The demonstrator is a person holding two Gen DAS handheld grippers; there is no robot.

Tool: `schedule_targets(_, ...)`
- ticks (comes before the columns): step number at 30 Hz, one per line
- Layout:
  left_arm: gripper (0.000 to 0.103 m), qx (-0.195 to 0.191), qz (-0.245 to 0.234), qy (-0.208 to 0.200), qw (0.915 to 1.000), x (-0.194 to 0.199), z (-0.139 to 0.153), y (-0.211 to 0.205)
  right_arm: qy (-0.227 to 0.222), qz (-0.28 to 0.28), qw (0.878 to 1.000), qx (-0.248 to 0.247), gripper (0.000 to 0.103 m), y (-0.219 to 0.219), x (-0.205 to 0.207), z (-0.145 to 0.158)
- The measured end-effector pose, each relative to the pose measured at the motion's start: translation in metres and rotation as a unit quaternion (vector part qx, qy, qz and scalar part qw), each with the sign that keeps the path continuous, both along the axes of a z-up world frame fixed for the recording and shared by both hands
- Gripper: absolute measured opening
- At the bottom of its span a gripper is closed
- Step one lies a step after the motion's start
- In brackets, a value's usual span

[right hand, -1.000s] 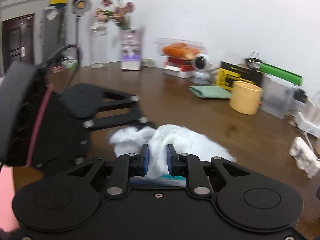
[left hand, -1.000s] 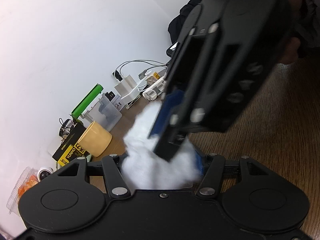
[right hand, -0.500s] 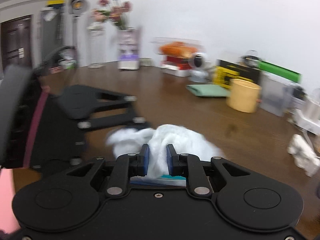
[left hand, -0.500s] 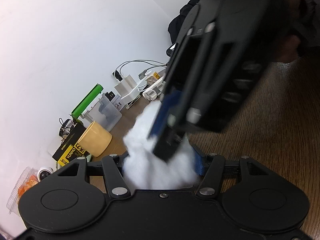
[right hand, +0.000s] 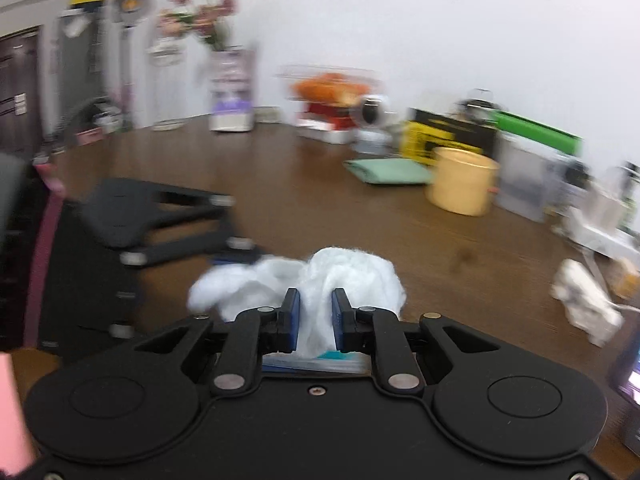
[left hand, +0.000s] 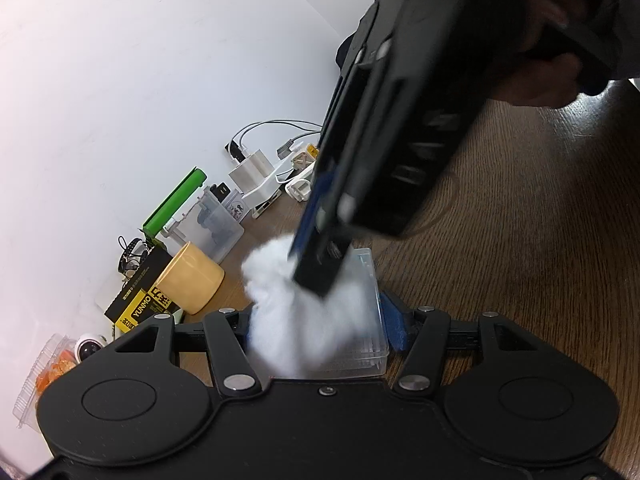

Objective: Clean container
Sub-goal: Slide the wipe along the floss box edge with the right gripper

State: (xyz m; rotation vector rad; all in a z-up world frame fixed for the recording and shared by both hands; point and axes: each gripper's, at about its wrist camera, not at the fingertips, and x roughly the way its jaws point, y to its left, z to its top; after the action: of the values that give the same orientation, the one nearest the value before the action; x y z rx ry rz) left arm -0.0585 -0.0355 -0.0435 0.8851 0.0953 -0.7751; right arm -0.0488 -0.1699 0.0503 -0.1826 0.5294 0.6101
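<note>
My right tool [right hand: 315, 316] is clenched on a fluffy white wad of cloth [right hand: 348, 276], blue pads pinching it from both sides. In the left wrist view that tool [left hand: 320, 276] comes in from 1 o'clock, tip pressed into the wad [left hand: 304, 320].

My left tool [left hand: 320, 320] grips the clear rectangular plastic container [left hand: 370, 320]; its blue right pad [left hand: 394, 328] sits against the container's side, the left pad is hidden by the cloth. The container is at 6 o'clock, low centre in both views, above the brown wood-grain desk [left hand: 520, 260]. The wad lies in it and covers most of it.

Background at 9–10 o'clock in the left view: pale yellow round tub [left hand: 192, 284], black-and-yellow box [left hand: 138, 300], frosted plastic box [left hand: 216, 228], white chargers with cables [left hand: 256, 172]. Right view is motion-blurred.
</note>
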Motion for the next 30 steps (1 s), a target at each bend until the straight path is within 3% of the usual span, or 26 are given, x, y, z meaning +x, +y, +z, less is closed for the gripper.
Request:
schedule_targets(4, 0.056, 0.0, 0.0, 0.0, 1.0, 0.0, 0.0, 0.0, 0.01, 0.013, 1.0, -0.009, 0.017, -0.001, -0.012, -0.003)
schedule_targets(11, 0.056, 0.0, 0.0, 0.001, 1.0, 0.001, 0.0, 0.0, 0.001, -0.066, 0.998, -0.018, 0.016, -0.02, 0.005, -0.003)
schedule_targets(20, 0.056, 0.0, 0.0, 0.001, 1.0, 0.002, 0.001, 0.0, -0.001, 0.032, 0.999, -0.005, 0.016, 0.004, -0.019, 0.0)
schedule_targets(28, 0.057, 0.0, 0.003, 0.001, 1.0, 0.005, 0.002, -0.001, -0.009, -0.061, 0.998, -0.024, 0.012, -0.018, -0.003, 0.0)
schedule_targets(30, 0.057, 0.0, 0.004, 0.001, 1.0, 0.006, 0.002, -0.001, -0.013, -0.042, 0.999, -0.02, 0.012, -0.008, -0.003, 0.001)
